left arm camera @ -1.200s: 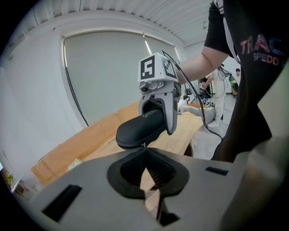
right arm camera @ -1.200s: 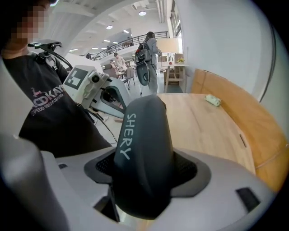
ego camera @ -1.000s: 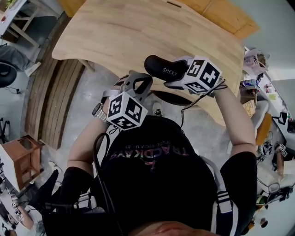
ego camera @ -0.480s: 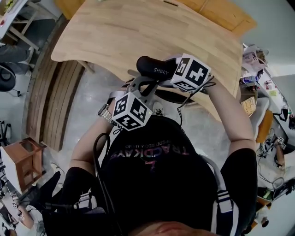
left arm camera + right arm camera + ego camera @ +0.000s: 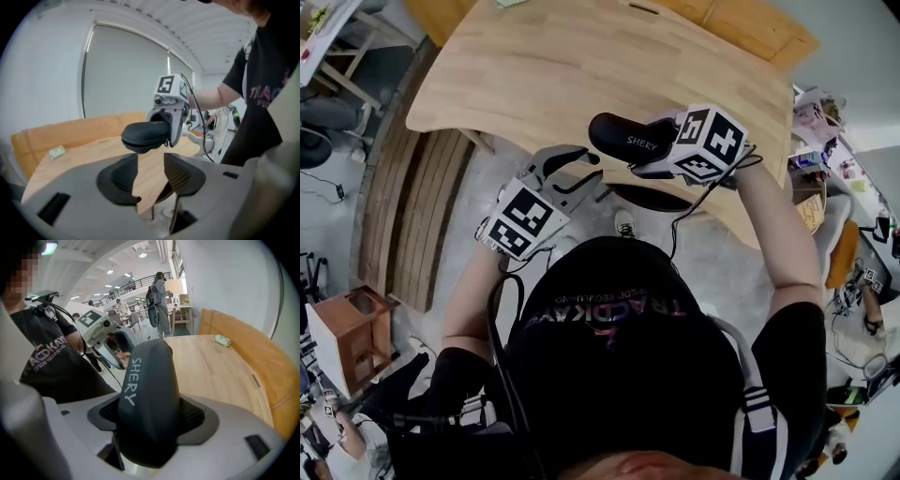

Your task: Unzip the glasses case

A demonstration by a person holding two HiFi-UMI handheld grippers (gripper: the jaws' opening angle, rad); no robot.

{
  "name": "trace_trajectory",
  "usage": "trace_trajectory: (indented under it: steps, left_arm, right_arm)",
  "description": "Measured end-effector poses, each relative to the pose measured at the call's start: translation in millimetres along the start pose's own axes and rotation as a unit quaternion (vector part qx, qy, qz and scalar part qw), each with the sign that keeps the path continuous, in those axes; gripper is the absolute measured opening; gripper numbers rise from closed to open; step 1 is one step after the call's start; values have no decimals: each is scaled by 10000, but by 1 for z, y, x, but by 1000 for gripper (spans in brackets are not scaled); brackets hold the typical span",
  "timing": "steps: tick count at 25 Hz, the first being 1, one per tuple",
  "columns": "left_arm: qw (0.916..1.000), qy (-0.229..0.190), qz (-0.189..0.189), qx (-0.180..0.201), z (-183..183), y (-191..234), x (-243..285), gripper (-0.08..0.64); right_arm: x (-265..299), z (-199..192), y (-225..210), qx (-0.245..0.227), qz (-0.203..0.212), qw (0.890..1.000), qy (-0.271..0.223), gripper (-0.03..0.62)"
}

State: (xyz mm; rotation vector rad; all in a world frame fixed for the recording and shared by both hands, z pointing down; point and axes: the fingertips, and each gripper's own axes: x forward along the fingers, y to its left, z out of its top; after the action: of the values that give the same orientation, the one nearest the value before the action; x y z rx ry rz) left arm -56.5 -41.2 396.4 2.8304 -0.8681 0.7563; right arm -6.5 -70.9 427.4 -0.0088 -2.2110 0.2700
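The black glasses case (image 5: 623,137) with white lettering hangs in the air over the near edge of the table, and my right gripper (image 5: 664,150) is shut on one end of it. In the right gripper view the case (image 5: 147,399) fills the gap between both pads. My left gripper (image 5: 586,172) sits a little left of and below the case, not touching it. Its jaws are opening, and in the left gripper view nothing lies between them (image 5: 151,174). That view shows the case (image 5: 144,136) just beyond the fingertips. I cannot make out the zip.
A light wooden table (image 5: 581,66) with a raised wooden back lies beyond both grippers. A small pale green object (image 5: 222,340) rests near its far edge. Below the grippers is grey floor with chair legs. Desks and clutter stand at the right; people are in the background.
Half a second ago the left gripper sat shut right at the case's near end. It has since drawn back to the left, rolled, and its jaws have parted. The right gripper still holds the case.
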Motion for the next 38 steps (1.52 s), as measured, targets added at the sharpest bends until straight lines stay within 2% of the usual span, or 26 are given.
trace_trajectory:
  steps: [3,6,9,13,20,25,29,35,38]
  left_arm:
    - [9983,-305,-241,-428,9,11,-6,247]
    - [9968,-479,-506,-394,21,17,-7,307]
    - [9922,-667,-1016,-275,38,10,-7,325]
    - [9789,-960,-1788,-252,60,-9,-4,334]
    - [9694,-872,-2293,8,63,-32,6,336]
    - [9677,-809,-2383,129,63,-41,9,348]
    - [9703,-896,-2245,125,66,-40,9,354]
    - [9735,-1050,-2030,-58,66,-34,7,336]
    - [9743,-1133,-1944,-129,67,-31,4,334]
  right_arm:
    - [-8,3,8,29,379,9991,-197,348]
    - [-15,9,17,-150,683,9972,-263,348]
    - [-18,13,29,-475,956,9941,-177,348]
    - [-19,15,45,-884,1312,9874,-21,348]
    - [-20,13,56,-1282,1659,9775,220,348]
    - [-16,15,61,-1490,1847,9710,304,348]
    - [-17,19,61,-1581,1911,9683,292,348]
    - [-19,23,58,-1533,1864,9701,251,351]
    - [-23,29,55,-1566,1736,9723,-8,357]
